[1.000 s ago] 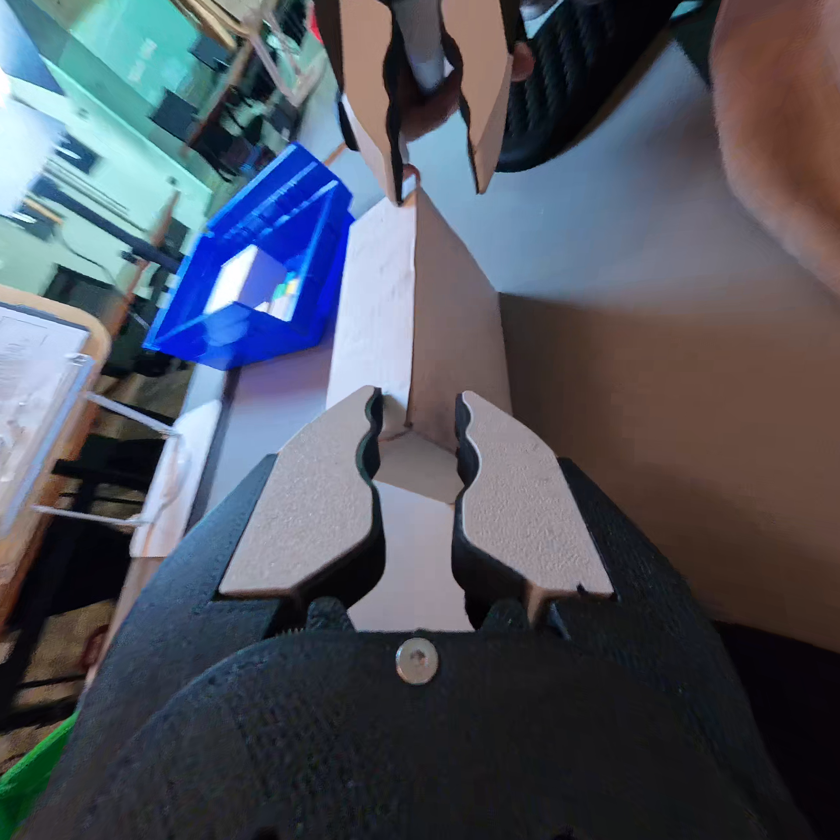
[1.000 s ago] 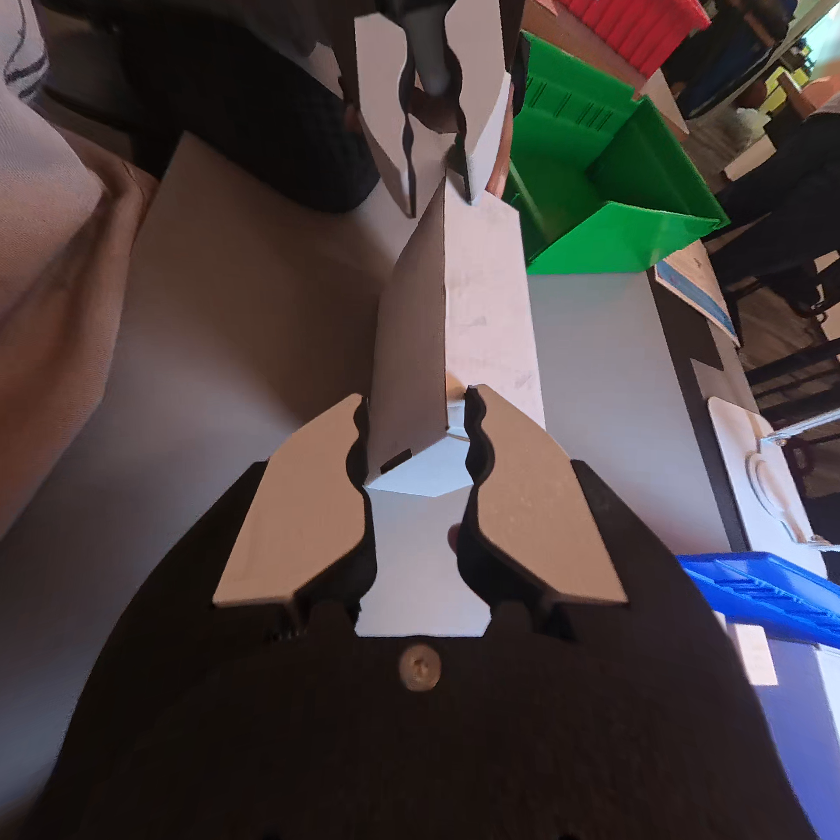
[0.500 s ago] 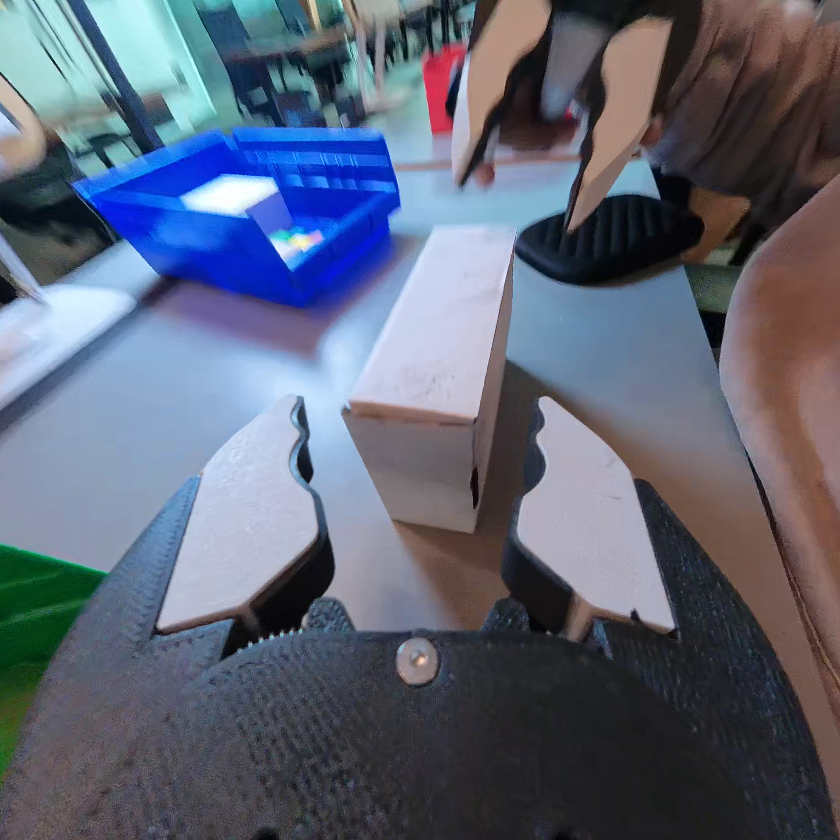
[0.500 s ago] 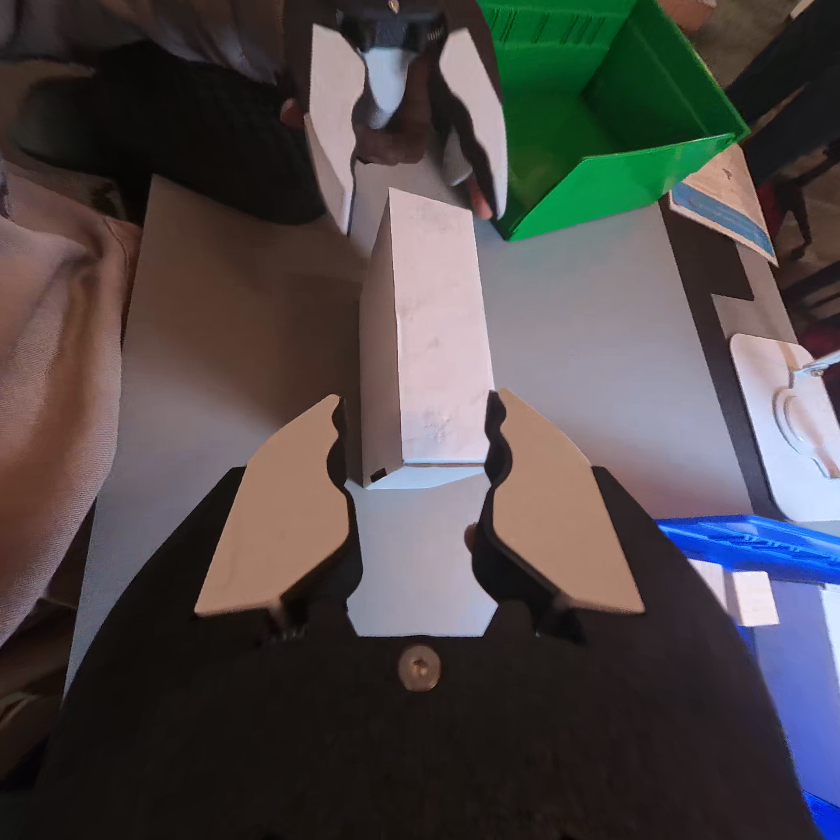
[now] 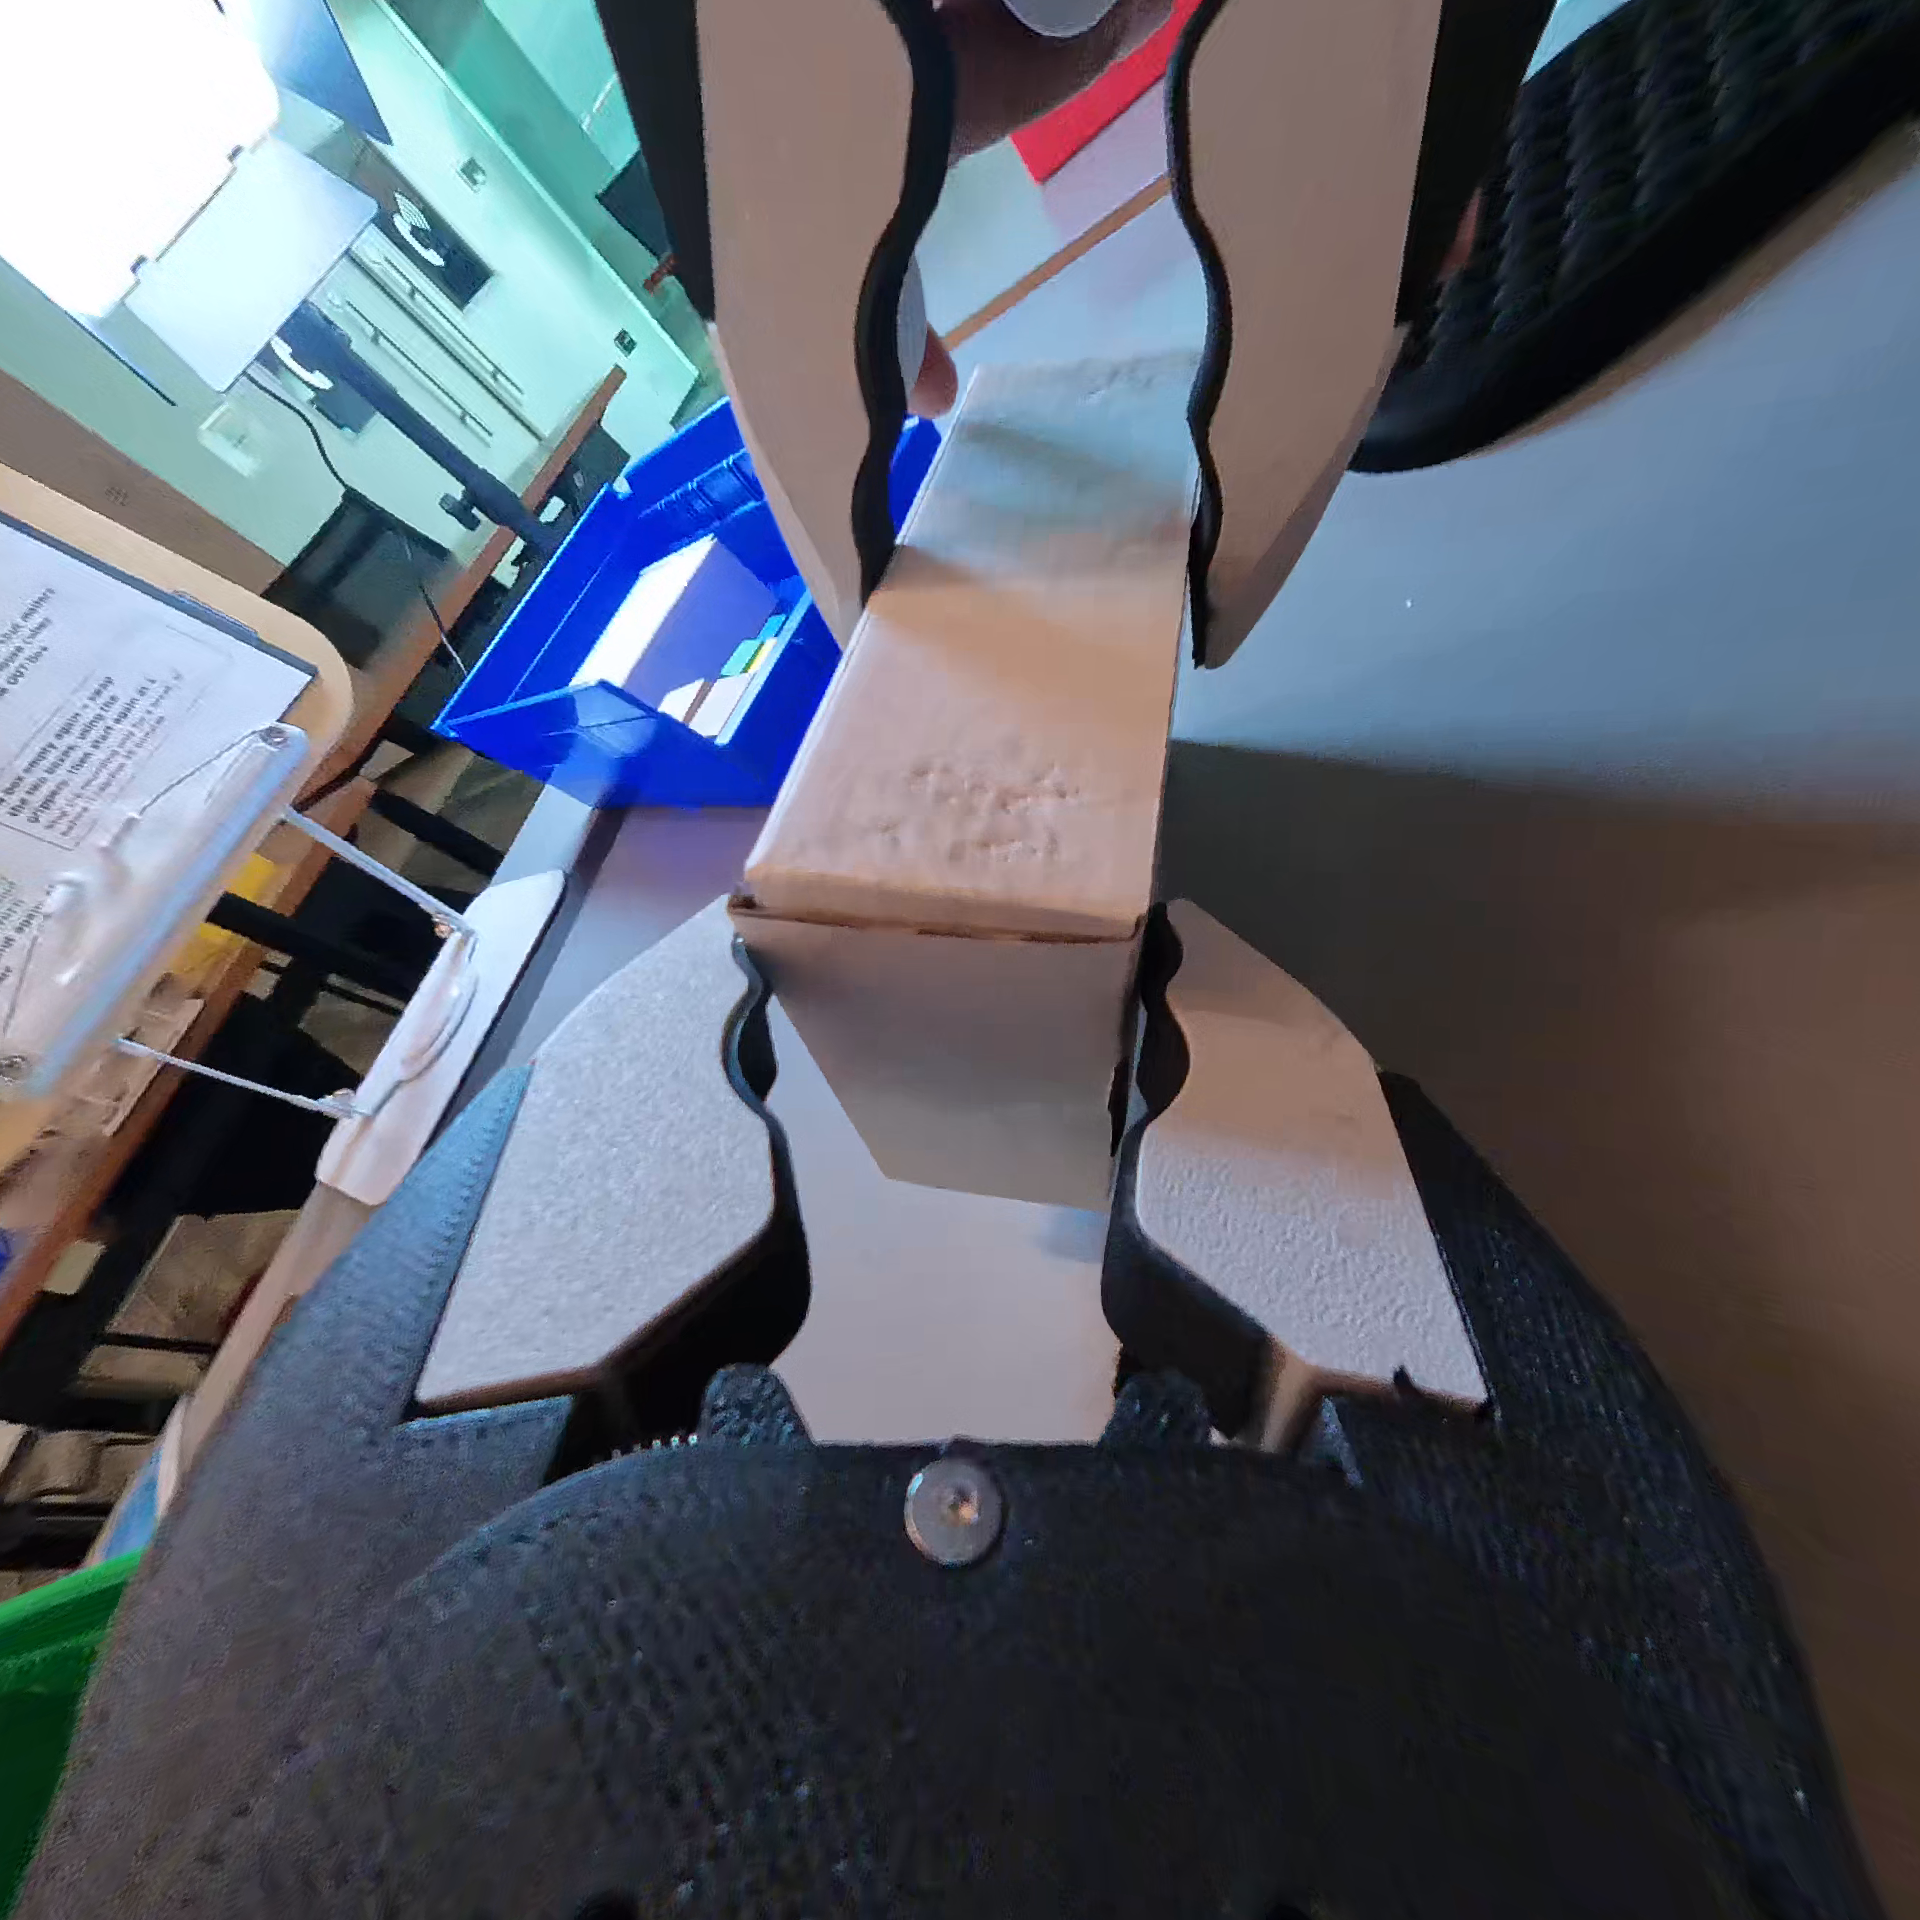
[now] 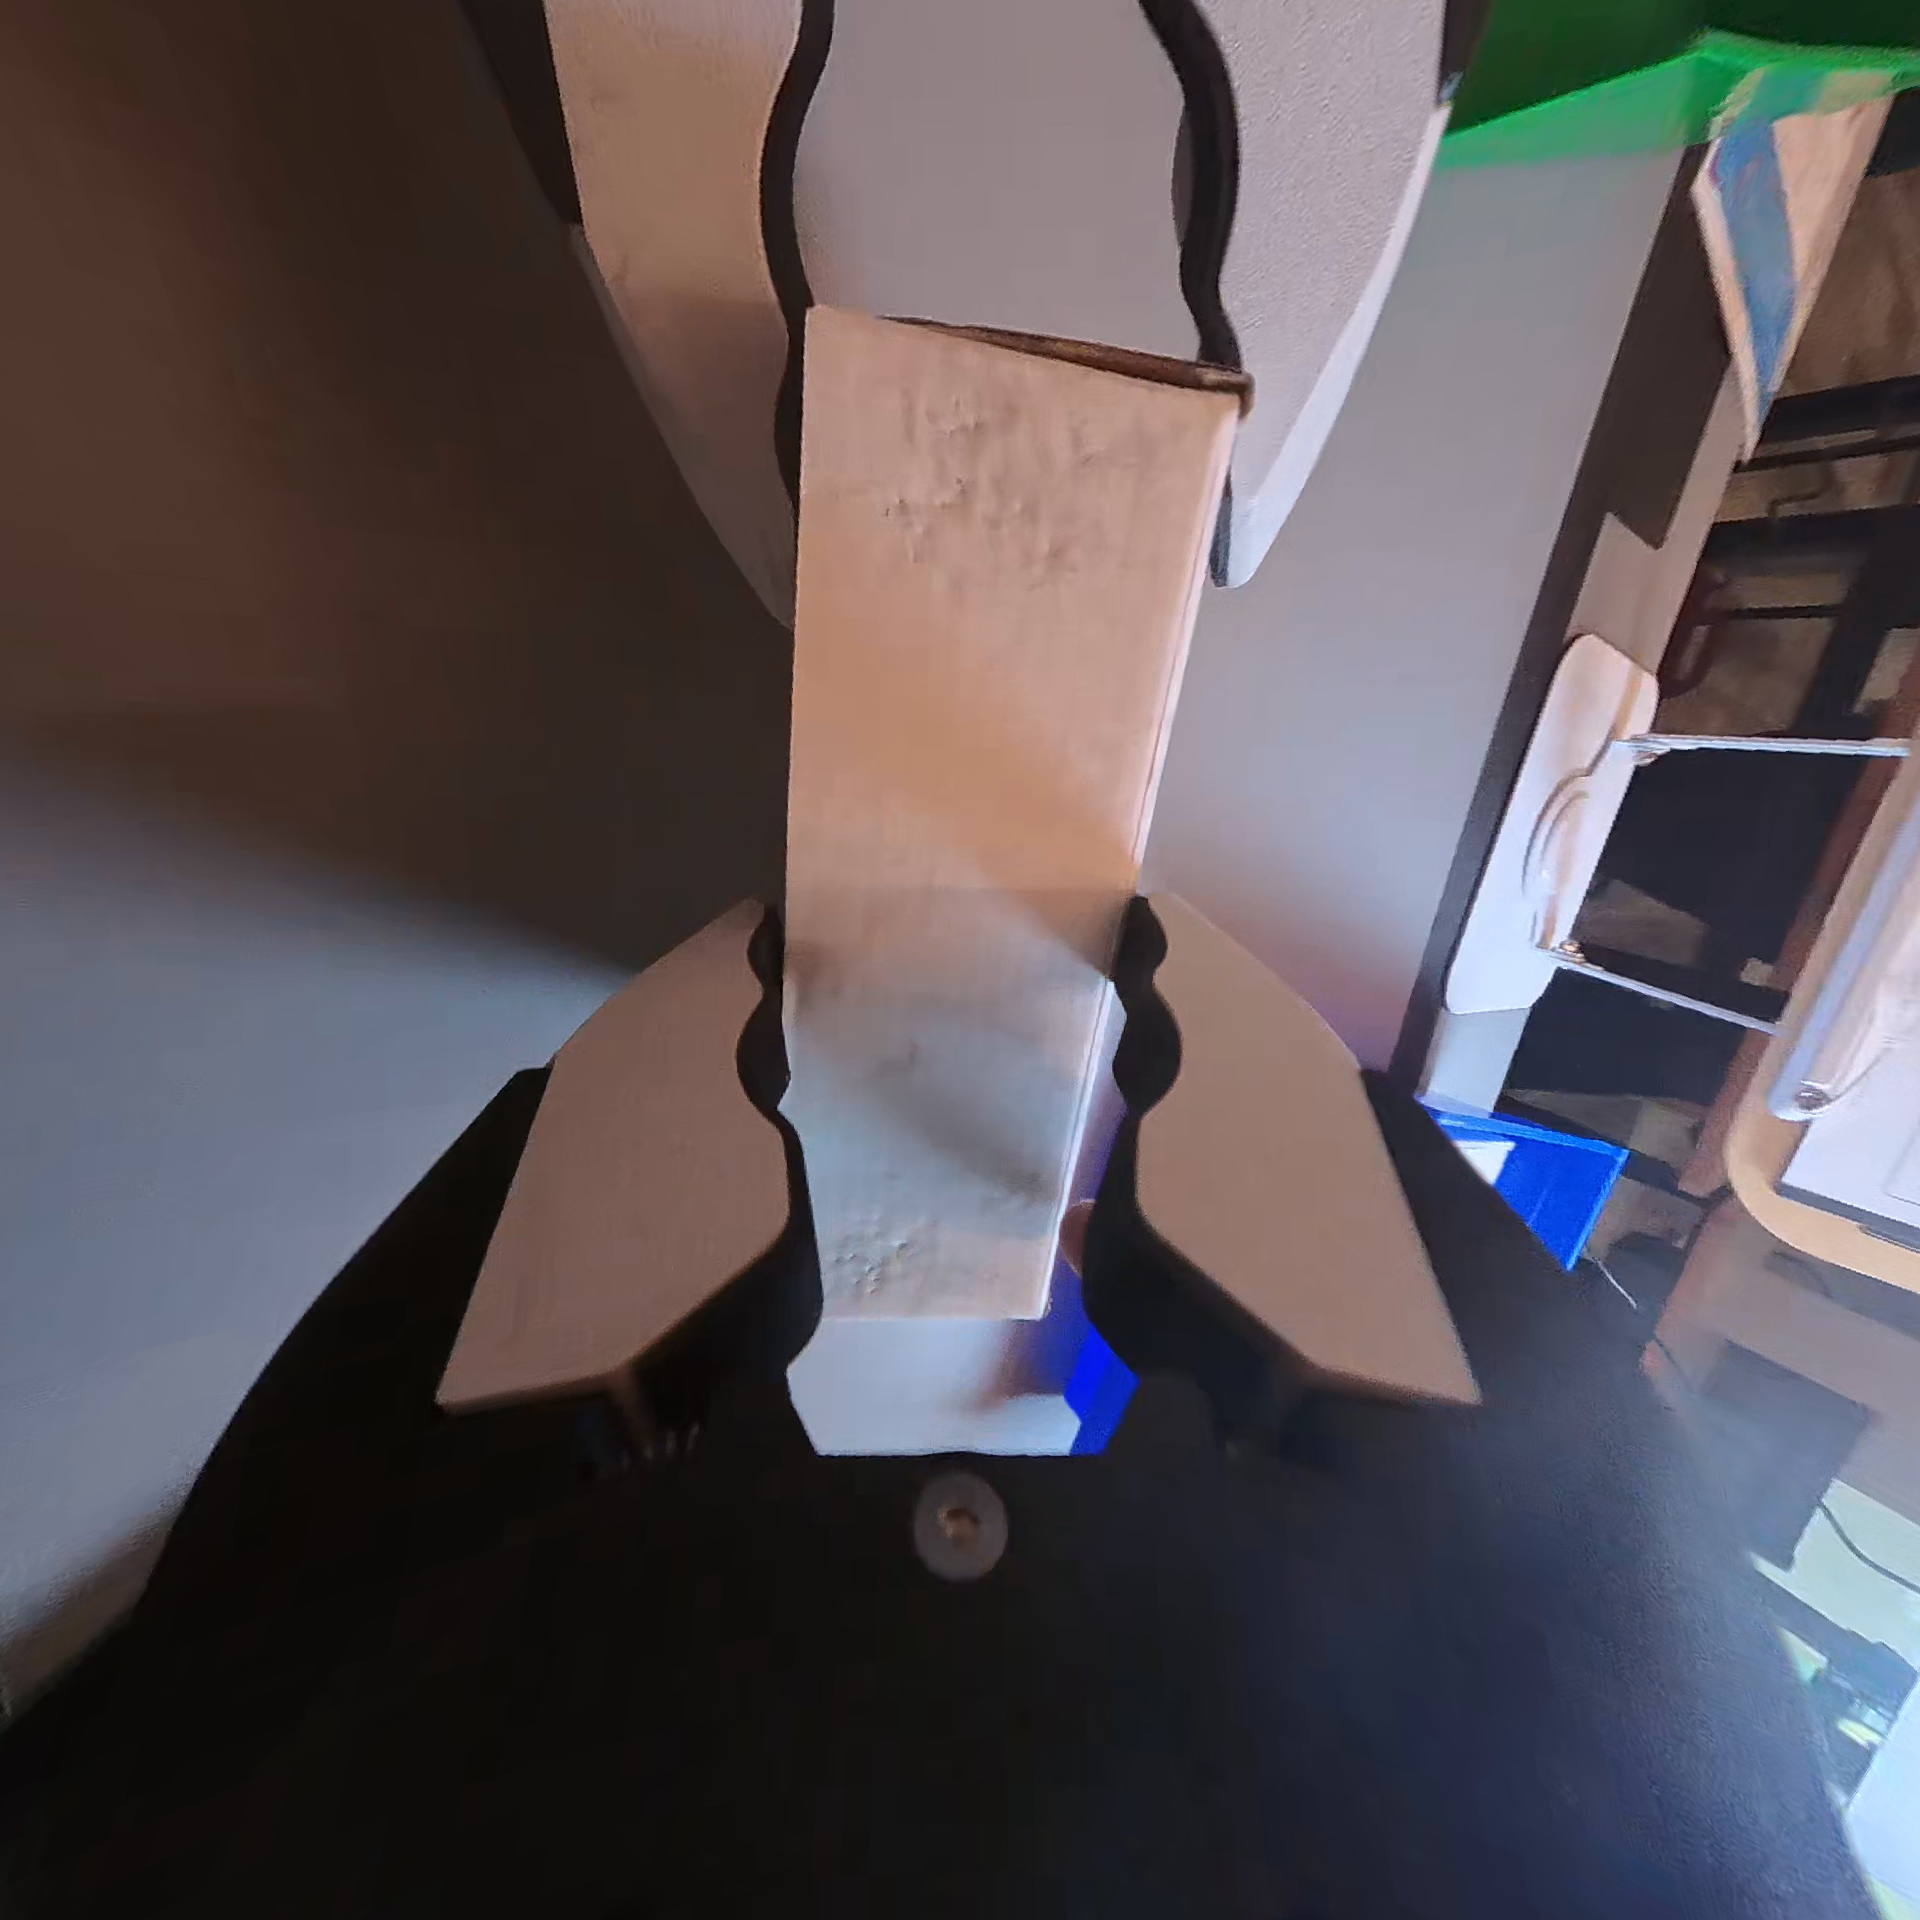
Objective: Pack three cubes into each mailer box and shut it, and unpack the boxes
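Note:
A closed white mailer box (image 5: 987, 748) is held by its two ends between my grippers. My left gripper (image 5: 940, 935) is shut on the near end, with both fingers pressed against the box's sides. My right gripper (image 5: 1029, 603) clamps the far end. In the right wrist view my right gripper (image 6: 951, 925) is shut on the box (image 6: 987, 623), and the left gripper (image 6: 1003, 592) holds the other end. The box looks tilted and off the grey table (image 5: 1558, 623). Its contents are hidden. Coloured cubes (image 5: 758, 655) lie in the blue bin (image 5: 582, 717).
The blue bin also holds a white box (image 5: 655, 613) and stands at the table's far left. A green bin (image 6: 1662, 94) is on the other side. A black ridged pad (image 5: 1662, 208) lies at the far right. A clear sign holder (image 5: 104, 831) stands beyond the table edge.
Half a second ago both grippers were open and the box lay flat on the table. Now both have closed on its ends and it is tilted.

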`<state>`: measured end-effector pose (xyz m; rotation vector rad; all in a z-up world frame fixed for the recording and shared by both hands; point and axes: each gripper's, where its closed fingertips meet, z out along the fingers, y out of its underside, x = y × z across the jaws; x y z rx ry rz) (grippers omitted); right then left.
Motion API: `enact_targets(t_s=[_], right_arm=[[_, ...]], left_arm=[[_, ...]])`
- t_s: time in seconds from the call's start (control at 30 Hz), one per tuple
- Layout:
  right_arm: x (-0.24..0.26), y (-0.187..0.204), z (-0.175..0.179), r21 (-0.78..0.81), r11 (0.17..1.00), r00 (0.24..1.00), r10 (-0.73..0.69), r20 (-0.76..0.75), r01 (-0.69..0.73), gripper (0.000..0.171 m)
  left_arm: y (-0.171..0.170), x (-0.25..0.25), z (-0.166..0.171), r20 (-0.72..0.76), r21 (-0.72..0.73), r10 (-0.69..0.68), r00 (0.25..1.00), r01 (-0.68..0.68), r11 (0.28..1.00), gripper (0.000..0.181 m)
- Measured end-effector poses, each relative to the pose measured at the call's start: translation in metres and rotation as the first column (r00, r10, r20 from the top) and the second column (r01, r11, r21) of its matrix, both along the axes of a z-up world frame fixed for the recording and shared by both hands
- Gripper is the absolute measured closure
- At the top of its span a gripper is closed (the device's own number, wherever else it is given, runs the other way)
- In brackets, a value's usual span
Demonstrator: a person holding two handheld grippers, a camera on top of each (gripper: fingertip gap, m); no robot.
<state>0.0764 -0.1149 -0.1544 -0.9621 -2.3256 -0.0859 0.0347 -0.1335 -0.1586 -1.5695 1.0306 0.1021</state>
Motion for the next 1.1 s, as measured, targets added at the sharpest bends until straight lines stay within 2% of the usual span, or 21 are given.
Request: enact_targets(t_s=[0.03,0.1,0.2,0.3,0.37,0.5,0.67,0.7,0.77,0.83,0.9,1.0,1.07,1.1], right_arm=[[0.001,0.0,0.004,0.003,1.0,1.0,0.0,-0.02,0.0,0.109],[0.006,0.014,0.02,0.074,0.997,0.998,-0.021,-0.067,0.026,0.109],[0.014,0.073,0.074,0.266,0.954,0.973,-0.084,-0.214,0.141,0.11],[0.029,0.162,0.127,0.506,0.817,0.942,-0.126,-0.312,0.277,0.109],[0.033,0.219,0.138,0.582,0.748,0.931,-0.134,-0.339,0.32,0.109],[0.028,0.317,0.105,0.621,0.696,0.923,-0.173,-0.344,0.362,0.108],[0.012,0.393,0.029,0.659,0.678,0.945,-0.231,-0.23,0.326,0.109],[0.013,0.406,0.021,0.669,0.66,0.939,-0.263,-0.221,0.342,0.107],[0.011,0.413,0.002,0.584,0.741,0.943,-0.288,-0.169,0.331,0.107],[0.016,0.414,-0.012,0.491,0.801,0.934,-0.348,-0.084,0.343,0.094],[0.016,0.406,-0.015,0.352,0.85,0.915,-0.399,-0.053,0.391,0.09],[0.002,0.39,-0.003,0.117,0.896,0.903,-0.422,-0.082,0.429,0.108],[-0.005,0.396,-0.001,0.105,0.888,0.893,-0.439,-0.095,0.448,0.119],[-0.007,0.404,-0.002,0.149,0.875,0.887,-0.45,-0.101,0.461,0.119]], left_arm=[[-0.001,-0.001,0.002,0.043,-0.012,0.007,0.999,-0.007,1.0,0.112],[0.002,-0.013,0.014,0.158,-0.019,0.052,0.986,-0.049,0.999,0.101],[0.007,-0.039,0.034,0.367,-0.052,0.104,0.924,-0.091,0.994,0.102],[0.013,-0.061,0.042,0.481,-0.071,0.155,0.863,-0.138,0.988,0.107],[0.016,-0.069,0.04,0.484,-0.075,0.188,0.854,-0.173,0.982,0.11],[0.018,-0.078,0.03,0.469,-0.097,0.233,0.852,-0.213,0.972,0.113],[0.019,-0.092,0.013,0.43,-0.128,0.302,0.851,-0.274,0.953,0.116],[0.019,-0.094,0.011,0.425,-0.131,0.311,0.85,-0.282,0.95,0.116],[0.019,-0.099,0.011,0.434,-0.142,0.324,0.84,-0.292,0.946,0.115],[0.02,-0.103,0.011,0.453,-0.161,0.335,0.826,-0.293,0.942,0.114],[0.021,-0.11,0.011,0.46,-0.17,0.348,0.817,-0.304,0.937,0.114],[0.024,-0.12,0.01,0.456,-0.175,0.374,0.808,-0.331,0.927,0.114],[0.026,-0.128,0.01,0.442,-0.176,0.398,0.804,-0.358,0.917,0.114],[0.026,-0.133,0.009,0.425,-0.175,0.414,0.805,-0.375,0.91,0.113]])
